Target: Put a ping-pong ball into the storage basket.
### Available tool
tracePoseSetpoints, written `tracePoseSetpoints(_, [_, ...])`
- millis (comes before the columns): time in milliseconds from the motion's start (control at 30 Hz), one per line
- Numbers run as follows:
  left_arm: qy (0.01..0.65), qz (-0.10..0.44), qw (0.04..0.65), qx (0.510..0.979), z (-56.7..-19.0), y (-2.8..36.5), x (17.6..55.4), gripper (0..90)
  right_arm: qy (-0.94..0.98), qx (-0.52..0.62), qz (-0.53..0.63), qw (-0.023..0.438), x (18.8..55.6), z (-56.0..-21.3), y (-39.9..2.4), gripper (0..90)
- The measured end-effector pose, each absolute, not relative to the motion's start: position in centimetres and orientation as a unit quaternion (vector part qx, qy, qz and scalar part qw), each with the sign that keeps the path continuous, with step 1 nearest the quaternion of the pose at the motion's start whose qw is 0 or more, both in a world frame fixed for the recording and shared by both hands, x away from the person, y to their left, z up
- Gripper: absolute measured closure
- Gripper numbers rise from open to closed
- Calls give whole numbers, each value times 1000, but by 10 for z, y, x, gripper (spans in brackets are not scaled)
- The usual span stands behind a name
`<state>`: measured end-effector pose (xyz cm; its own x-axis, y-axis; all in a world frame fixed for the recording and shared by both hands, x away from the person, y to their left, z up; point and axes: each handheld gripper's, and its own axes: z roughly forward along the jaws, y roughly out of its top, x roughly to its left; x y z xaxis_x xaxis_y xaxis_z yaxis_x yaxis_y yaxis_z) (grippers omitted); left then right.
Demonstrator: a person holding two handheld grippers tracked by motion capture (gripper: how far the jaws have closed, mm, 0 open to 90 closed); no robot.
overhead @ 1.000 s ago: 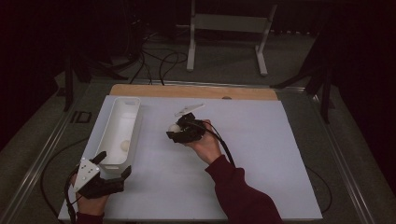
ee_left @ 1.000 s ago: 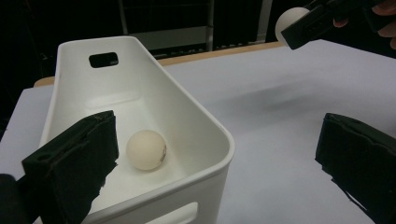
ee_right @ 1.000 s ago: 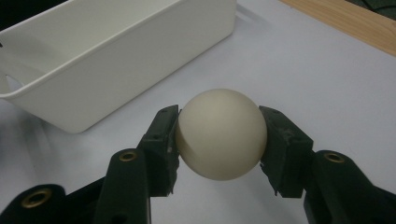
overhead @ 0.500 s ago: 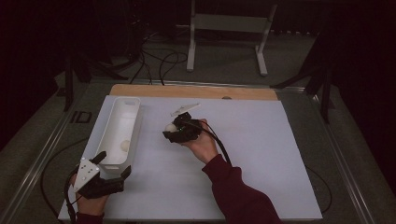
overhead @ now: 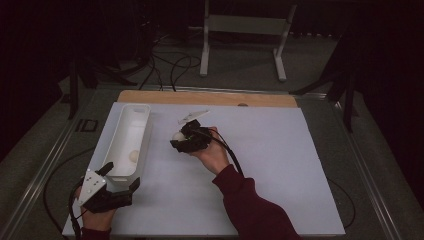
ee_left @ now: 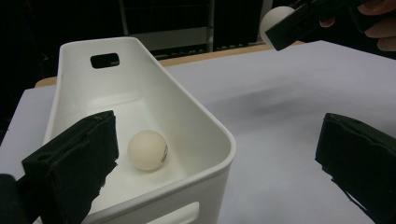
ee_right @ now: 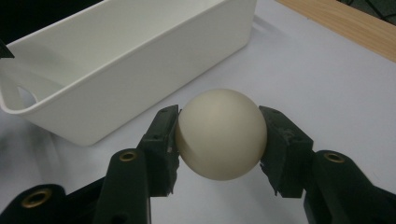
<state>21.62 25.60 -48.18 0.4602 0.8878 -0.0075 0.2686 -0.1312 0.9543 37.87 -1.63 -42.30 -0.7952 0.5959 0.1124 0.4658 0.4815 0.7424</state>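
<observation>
My right gripper [overhead: 179,139] is shut on a cream-white ball [ee_right: 219,135], one pad on each side of it, a little above the white mat. It hangs just right of a long white bin [overhead: 144,131], whose outer wall [ee_right: 116,88] lies close ahead in the right gripper view. A second ball [ee_left: 147,149] rests inside the bin near its front end. My left gripper [overhead: 121,176] is open at the bin's near end, its jaws wide apart, one over the bin's inside and one out over the mat. The held ball [ee_left: 273,19] also shows in the left gripper view at the top right.
The white mat [overhead: 280,165] covers most of the table, with a wooden strip [overhead: 200,97] along the far edge. A white metal stand [overhead: 245,25] and cables lie on the floor beyond. A small dark plate [overhead: 87,125] sits left of the mat.
My right gripper has drifted slightly left toward the bin with the ball still in it. The left gripper has stayed where it was.
</observation>
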Motion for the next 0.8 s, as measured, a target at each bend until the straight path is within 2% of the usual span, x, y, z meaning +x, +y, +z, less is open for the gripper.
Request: tracePoseSetpoints(800, [420, 304, 508, 688, -482, 256, 217, 1, 857, 300, 411, 78, 382, -419, 1, 505])
